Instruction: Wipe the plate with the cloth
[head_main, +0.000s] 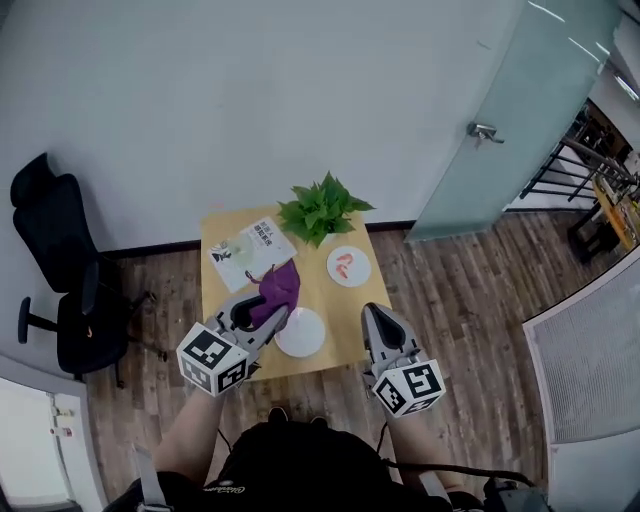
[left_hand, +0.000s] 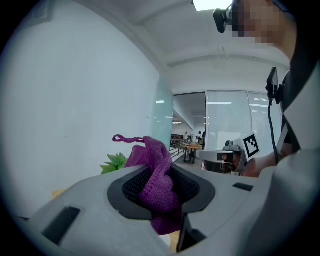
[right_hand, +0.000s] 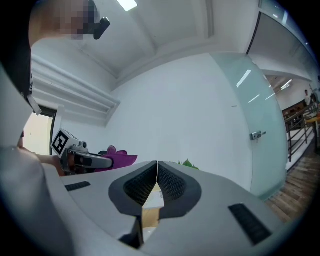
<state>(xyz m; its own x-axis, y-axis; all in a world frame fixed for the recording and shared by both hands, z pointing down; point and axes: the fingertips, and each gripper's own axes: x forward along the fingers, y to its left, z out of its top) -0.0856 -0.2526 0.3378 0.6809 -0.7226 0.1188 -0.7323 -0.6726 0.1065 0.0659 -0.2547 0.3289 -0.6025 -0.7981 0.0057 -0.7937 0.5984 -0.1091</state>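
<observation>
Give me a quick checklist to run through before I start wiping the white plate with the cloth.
1. Cloth gripped: ok. The purple cloth is clamped in the jaws of the left tool.
2. Plate in reach: ok. The white plate lies right beside that tool's tip.
3. Cloth on plate: not ok. In the head view it sits beyond the plate's far-left rim.
4. Right tool free: ok. Jaws together, nothing between them.
5. Plate steadied: not ok. The right tool is apart from it.
6. Neighbours clear: ok. The plant and patterned plate stand farther back.
</observation>
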